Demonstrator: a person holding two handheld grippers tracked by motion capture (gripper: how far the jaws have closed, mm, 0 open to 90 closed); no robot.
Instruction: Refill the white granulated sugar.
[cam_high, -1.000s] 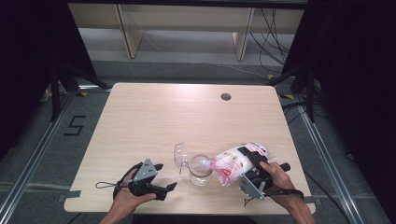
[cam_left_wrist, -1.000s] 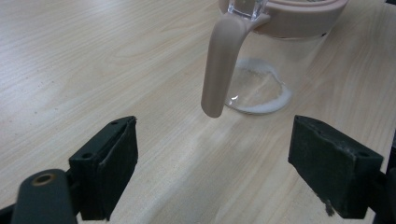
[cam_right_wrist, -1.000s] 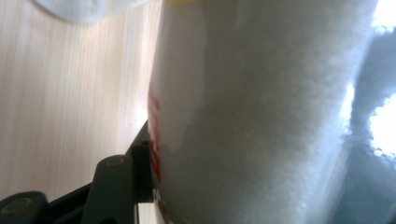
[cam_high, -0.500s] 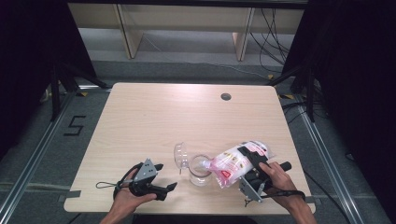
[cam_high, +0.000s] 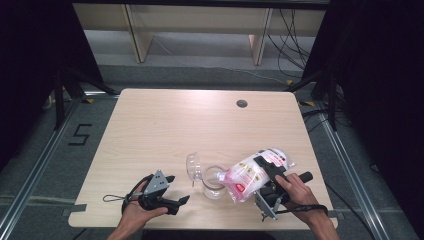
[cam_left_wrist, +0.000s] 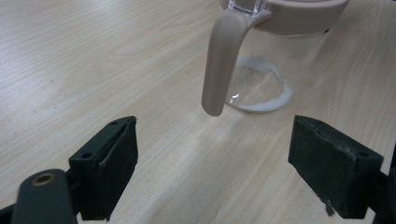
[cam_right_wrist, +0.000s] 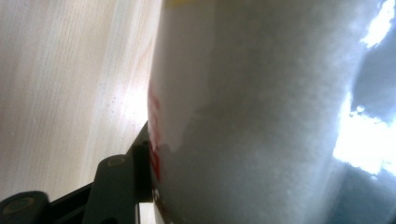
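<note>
A clear glass jar (cam_high: 214, 184) stands near the table's front edge, with its round lid (cam_high: 194, 166) hinged open to the left. My right gripper (cam_high: 265, 169) is shut on a pink and white bag (cam_high: 246, 176) of white powder, tilted with its low end over the jar's mouth. In the right gripper view the bag (cam_right_wrist: 261, 116) presses against one black pad (cam_right_wrist: 141, 170). My left gripper (cam_high: 178, 190) lies open left of the jar. In the left gripper view nothing sits between its fingers (cam_left_wrist: 109, 168). Beyond them stand the jar's beige handle (cam_left_wrist: 219, 65) and a thin layer of white powder (cam_left_wrist: 259, 91) inside.
The light wooden table (cam_high: 165, 125) has a round cable hole (cam_high: 242, 103) at the back right. Dark floor and metal rails (cam_high: 30, 170) surround it, with shelving behind.
</note>
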